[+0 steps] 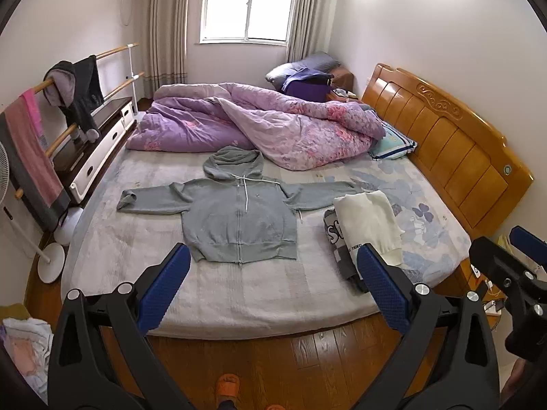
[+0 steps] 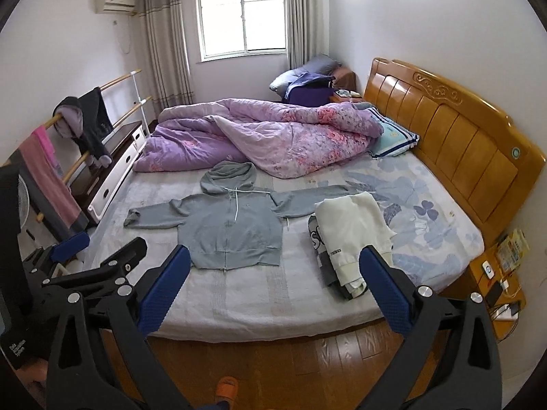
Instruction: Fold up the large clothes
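I stand at the foot of the bed (image 1: pixel 239 294) with both tools raised and nothing in them: my left gripper (image 1: pixel 273 273) has its blue pads spread wide, and my right gripper (image 2: pixel 275 273) is just as wide open and empty. The grey hoodie (image 1: pixel 239 218) lies flat and face up in the middle of the mattress, zipped, hood toward the purple quilt (image 1: pixel 259 126), both sleeves stretched straight out to the sides. Its right sleeve runs toward a stack of folded clothes (image 1: pixel 365 229), the cuff hidden behind or under the cream piece on top, so I judge that side needs care. To start well, I would take the left cuff (image 1: pixel 126 200) with my left fingers and the matching shoulder or hem corner with the other, pinching only the top layers so the sheet stays down. Then I would carry the sleeve across the chest in a low, flat arc, keeping the fabric taut between both grips so no crease forms. The loose white drawstrings (image 1: pixel 246 188) could snag; I would keep clear of them.
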The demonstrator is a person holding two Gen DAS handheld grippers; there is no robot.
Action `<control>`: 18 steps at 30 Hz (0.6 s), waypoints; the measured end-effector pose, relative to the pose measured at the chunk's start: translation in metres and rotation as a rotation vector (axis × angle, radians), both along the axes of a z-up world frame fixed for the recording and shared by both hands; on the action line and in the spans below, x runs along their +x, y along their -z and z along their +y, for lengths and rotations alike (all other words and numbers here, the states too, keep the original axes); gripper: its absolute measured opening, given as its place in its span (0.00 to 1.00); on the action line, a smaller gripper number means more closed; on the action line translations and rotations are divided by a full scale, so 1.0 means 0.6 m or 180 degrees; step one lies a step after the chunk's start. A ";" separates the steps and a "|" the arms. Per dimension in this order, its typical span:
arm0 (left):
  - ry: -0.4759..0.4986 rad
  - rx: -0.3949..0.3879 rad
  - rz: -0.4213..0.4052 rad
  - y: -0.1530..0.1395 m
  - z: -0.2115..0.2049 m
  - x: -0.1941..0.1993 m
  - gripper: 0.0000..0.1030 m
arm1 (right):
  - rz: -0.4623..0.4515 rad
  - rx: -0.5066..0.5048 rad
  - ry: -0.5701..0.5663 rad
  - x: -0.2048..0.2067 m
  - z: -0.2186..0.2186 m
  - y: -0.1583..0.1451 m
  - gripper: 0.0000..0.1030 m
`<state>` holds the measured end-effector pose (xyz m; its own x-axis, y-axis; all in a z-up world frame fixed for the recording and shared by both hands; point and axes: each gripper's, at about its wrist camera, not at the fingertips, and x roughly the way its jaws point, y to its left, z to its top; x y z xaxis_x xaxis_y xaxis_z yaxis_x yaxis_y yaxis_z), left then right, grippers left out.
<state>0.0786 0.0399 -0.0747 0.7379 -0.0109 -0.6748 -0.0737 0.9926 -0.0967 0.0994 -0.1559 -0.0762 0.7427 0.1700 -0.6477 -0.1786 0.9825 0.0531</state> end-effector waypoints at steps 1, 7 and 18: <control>-0.0006 0.0013 -0.0005 -0.002 -0.004 -0.003 0.95 | -0.0008 -0.0003 -0.0008 -0.004 -0.004 -0.001 0.93; -0.0055 0.0046 -0.0076 -0.022 -0.037 -0.035 0.95 | -0.0093 0.0006 -0.0084 -0.022 -0.030 -0.008 0.93; -0.0082 0.0209 -0.0175 -0.049 -0.072 -0.071 0.95 | -0.0151 -0.0049 -0.0119 -0.055 -0.043 -0.012 0.93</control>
<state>0.0362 -0.0031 -0.0453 0.7733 0.0514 -0.6319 -0.0955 0.9948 -0.0360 0.0666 -0.1817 -0.0692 0.7659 0.1883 -0.6148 -0.2170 0.9758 0.0285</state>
